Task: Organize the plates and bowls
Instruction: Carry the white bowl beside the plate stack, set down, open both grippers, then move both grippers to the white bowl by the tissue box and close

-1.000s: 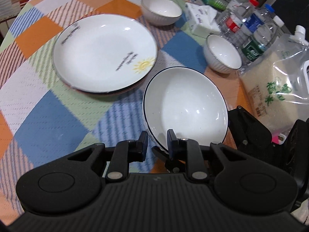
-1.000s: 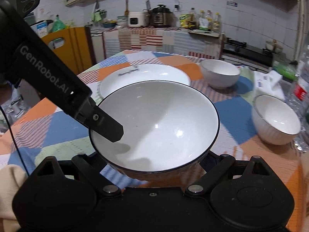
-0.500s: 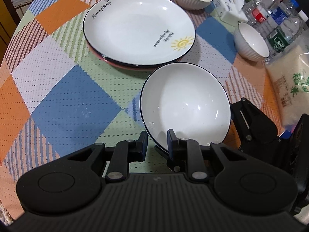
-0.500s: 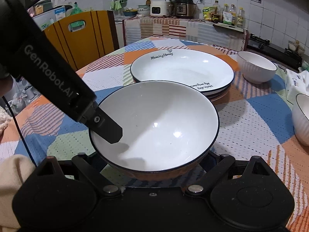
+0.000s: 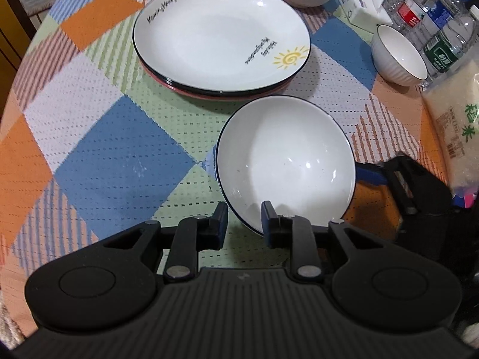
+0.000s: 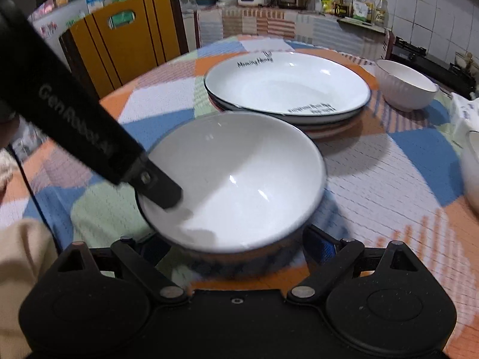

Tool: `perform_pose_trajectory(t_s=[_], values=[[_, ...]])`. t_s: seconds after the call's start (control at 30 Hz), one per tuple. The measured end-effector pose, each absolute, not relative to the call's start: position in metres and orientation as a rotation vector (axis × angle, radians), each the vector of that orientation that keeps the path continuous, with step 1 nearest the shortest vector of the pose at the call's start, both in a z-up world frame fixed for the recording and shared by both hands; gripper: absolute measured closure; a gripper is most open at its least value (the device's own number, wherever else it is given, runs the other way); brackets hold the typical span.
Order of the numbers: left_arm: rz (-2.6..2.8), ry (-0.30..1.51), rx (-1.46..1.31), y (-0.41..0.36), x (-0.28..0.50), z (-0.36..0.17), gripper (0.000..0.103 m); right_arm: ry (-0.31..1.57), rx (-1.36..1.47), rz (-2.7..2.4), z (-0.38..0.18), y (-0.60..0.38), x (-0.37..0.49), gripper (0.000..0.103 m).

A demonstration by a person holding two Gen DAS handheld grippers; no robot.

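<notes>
We pinch the near rim of the shallow bowl with our left gripper. Our right gripper stays spread around it; the stacked plates lie just beyond.

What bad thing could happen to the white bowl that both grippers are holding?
The black-rimmed white bowl is pinched only at its rim by the left gripper, so it might slip and drop onto the checked tablecloth. It also hangs close to the stack of white plates, so it could knock their edge and chip.
</notes>
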State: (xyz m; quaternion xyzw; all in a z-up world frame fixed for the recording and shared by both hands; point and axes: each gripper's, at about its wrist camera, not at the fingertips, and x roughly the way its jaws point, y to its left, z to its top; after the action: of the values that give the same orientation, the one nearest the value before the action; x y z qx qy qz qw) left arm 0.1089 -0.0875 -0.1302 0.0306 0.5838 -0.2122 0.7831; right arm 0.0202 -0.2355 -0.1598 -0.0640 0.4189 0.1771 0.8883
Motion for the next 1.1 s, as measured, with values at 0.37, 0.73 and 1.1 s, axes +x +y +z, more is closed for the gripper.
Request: perform_pose_trajectory(t_s=[0.37, 0.73, 1.1], values=[[-0.504, 1.169, 0.121, -0.102, 0.093, -0.082, 0.063, 0.769, -0.081, 0.254, -0.106, -0.306, -0.027, 0.007], [-0.579, 1.047, 0.217, -0.137, 0.09, -0.042, 0.062, 0.66, 0.01, 0.073, -0.078, -0.349, -0.033, 0.007], [-0.653, 0.966, 0.194, -0.189, 0.122, -0.037, 0.062, 0.623, 0.042, -0.01, -0.1, -0.366, 0.008, 0.007]])
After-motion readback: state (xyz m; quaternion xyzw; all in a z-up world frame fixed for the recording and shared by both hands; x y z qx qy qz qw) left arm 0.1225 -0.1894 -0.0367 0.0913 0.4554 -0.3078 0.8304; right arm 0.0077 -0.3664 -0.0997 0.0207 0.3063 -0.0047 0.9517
